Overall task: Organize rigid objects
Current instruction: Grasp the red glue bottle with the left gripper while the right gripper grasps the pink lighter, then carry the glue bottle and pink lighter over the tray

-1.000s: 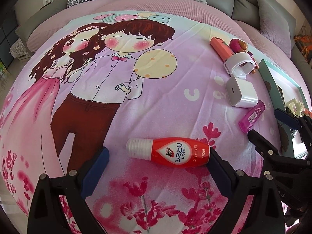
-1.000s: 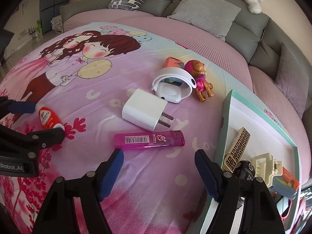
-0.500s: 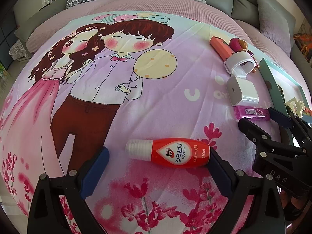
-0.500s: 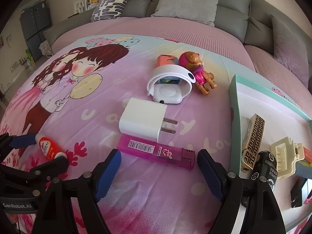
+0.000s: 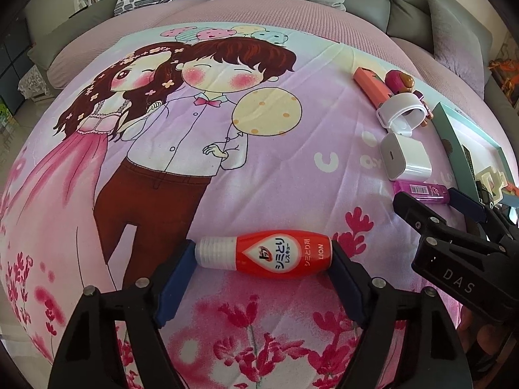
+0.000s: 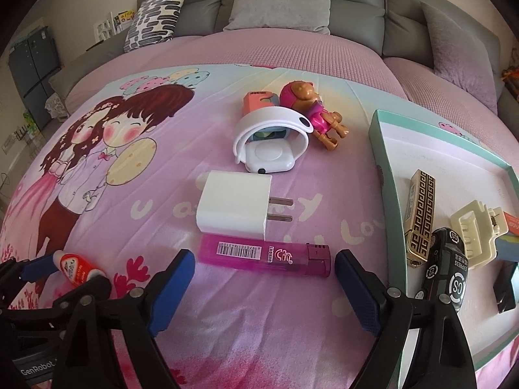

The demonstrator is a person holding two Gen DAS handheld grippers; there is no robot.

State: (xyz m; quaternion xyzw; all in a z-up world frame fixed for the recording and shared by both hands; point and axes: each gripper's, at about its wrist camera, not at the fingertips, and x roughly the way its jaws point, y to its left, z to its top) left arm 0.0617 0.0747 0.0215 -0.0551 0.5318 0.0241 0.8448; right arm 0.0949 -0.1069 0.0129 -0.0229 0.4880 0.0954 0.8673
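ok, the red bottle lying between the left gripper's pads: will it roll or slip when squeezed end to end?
The red bottle looks round and glossy, so it could roll sideways. The left gripper has just been closing, its pads at cap and base: small end contacts, so it may pivot or pop out. Probably rigid plastic, light.

The bed (image 5: pixel 259 168) lies open across its middle and left side. Toward its right edge the white charger (image 6: pixel 233 209), watch (image 6: pixel 271 141), toy figure (image 6: pixel 319 111) and teal tray (image 6: pixel 384 175) crowd together, leaving only narrow gaps.
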